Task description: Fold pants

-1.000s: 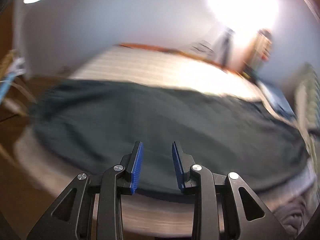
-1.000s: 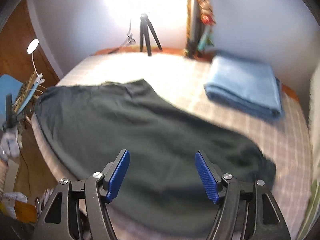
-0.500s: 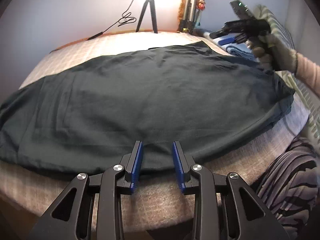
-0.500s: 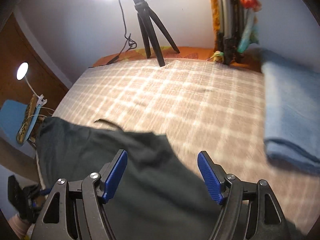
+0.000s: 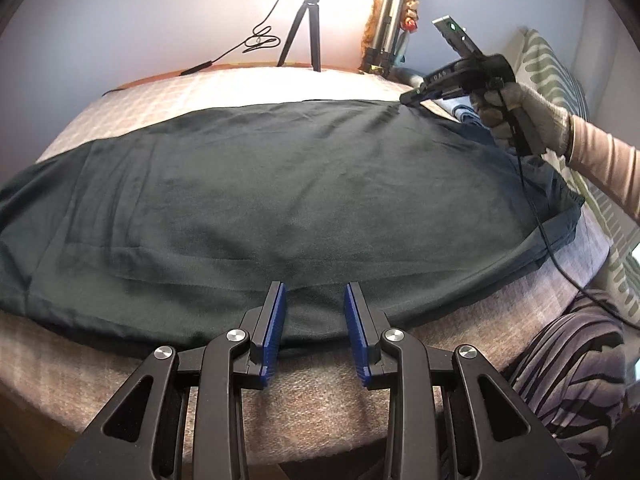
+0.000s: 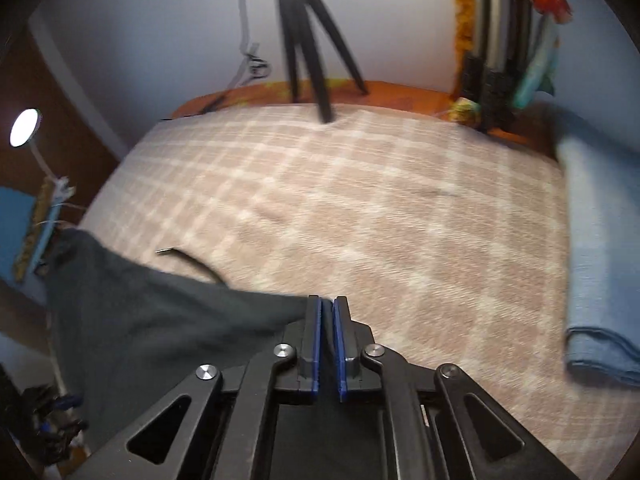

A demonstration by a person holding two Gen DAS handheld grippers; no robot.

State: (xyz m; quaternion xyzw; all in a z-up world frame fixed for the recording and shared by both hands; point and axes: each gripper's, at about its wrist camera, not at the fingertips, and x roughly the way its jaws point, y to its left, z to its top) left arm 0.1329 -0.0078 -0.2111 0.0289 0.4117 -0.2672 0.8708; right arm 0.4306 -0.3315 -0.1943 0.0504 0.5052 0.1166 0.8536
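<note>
Left wrist view: pants (image 5: 280,200) lie spread flat across the bed (image 5: 320,408), dark fabric near the front edge. Left gripper (image 5: 314,320) hovers over the near hem, fingers apart, gripping nothing. Right gripper (image 6: 327,320) has its fingers clenched on the far corner of the pants, beside a folded blue towel (image 6: 600,260). Tripod (image 6: 308,40) stands at the back.

The pants (image 5: 280,200) run off the left wrist view's edge at nine o'clock; the right wrist view is motion-blurred; the blue folded cloth (image 6: 600,260) is cut off at three o'clock.
</note>
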